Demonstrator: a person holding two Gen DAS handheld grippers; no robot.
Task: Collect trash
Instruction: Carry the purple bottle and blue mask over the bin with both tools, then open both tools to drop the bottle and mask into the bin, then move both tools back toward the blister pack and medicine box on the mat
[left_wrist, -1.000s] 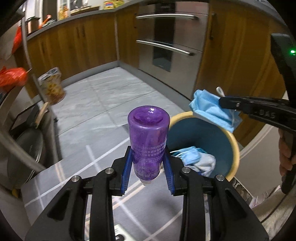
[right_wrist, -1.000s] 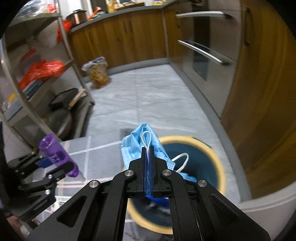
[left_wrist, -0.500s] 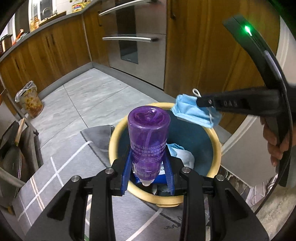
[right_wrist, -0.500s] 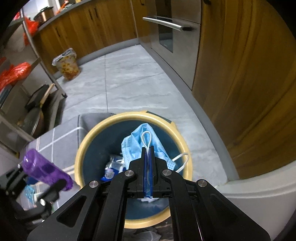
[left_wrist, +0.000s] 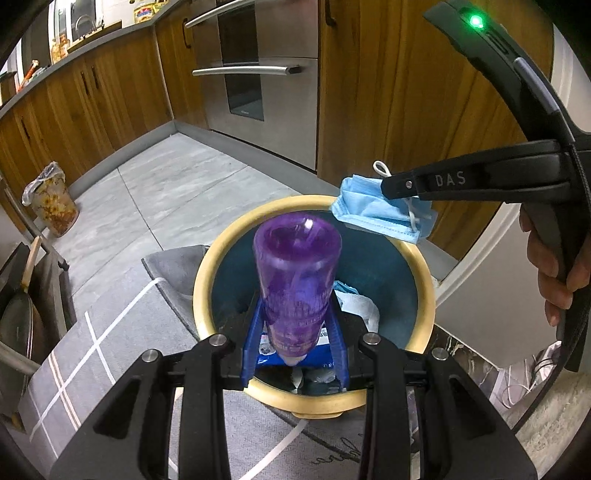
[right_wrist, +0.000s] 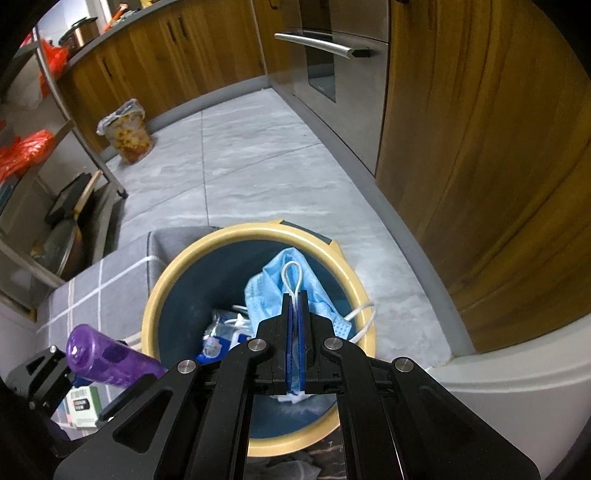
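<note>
My left gripper (left_wrist: 294, 332) is shut on a purple plastic bottle (left_wrist: 297, 280) and holds it over the near side of a round bin with a yellow rim (left_wrist: 207, 269) and blue inside. My right gripper (right_wrist: 294, 299) is shut on a blue face mask (right_wrist: 284, 291) and holds it above the bin's far right rim (right_wrist: 354, 291). The mask also shows in the left wrist view (left_wrist: 373, 210), as does the right gripper (left_wrist: 384, 182). The bottle shows at the lower left of the right wrist view (right_wrist: 110, 360). Masks and wrappers (left_wrist: 354, 306) lie in the bin.
The bin stands on a grey mat with white lines (left_wrist: 122, 332) on a tiled floor. Wooden cabinets (right_wrist: 498, 147) and a steel oven (left_wrist: 266, 81) are behind. A lined waste basket (right_wrist: 127, 136) stands by the far cabinets. A metal shelf rack (right_wrist: 44, 155) is at the left.
Both grippers have moved over the bin with their loads. The bin has come closer and more central in both views. Both grips are unchanged.
</note>
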